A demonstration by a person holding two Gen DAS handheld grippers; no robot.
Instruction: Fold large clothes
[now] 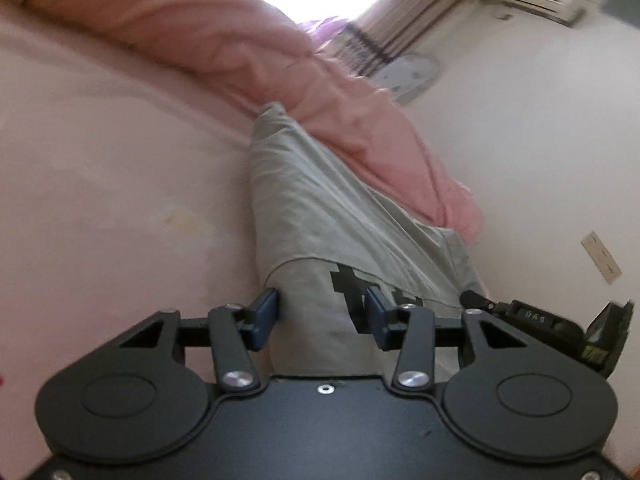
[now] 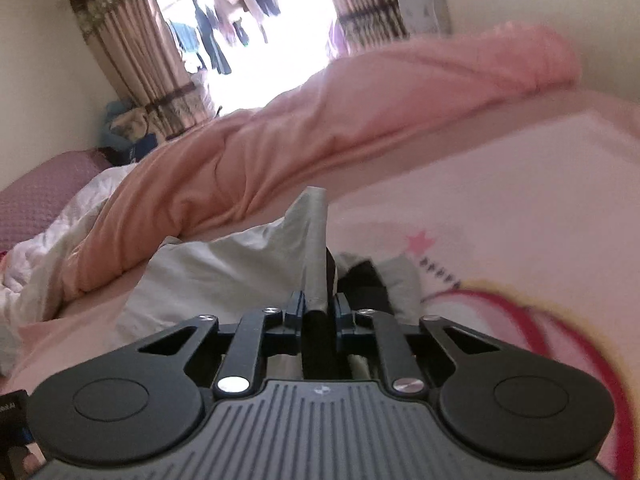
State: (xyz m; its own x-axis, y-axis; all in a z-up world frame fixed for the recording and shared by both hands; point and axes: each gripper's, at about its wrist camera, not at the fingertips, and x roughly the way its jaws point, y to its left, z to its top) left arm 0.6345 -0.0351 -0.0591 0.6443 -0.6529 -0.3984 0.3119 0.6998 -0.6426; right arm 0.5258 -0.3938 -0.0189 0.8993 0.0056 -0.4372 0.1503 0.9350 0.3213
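Note:
A light grey garment (image 1: pixel 320 208) with a black print lies on a pink bed sheet (image 1: pixel 100 184), stretching away from me. My left gripper (image 1: pixel 322 318) is open, its blue fingertips (image 1: pixel 266 316) on either side of the garment's near edge. In the right wrist view my right gripper (image 2: pixel 318 308) is shut on a fold of the grey garment (image 2: pixel 316 240), which stands up between the fingers. The rest of the garment (image 2: pixel 224 272) spreads to the left on the bed. The right gripper's body (image 1: pixel 560 328) shows at the right in the left wrist view.
A rolled pink quilt (image 2: pixel 360 120) lies along the far side of the bed. A white crumpled cloth (image 2: pixel 48 248) and a purple pillow (image 2: pixel 44 196) are at the left. The sheet (image 2: pixel 520 208) has a pink cartoon print. A curtained window (image 2: pixel 248 20) and white walls lie beyond.

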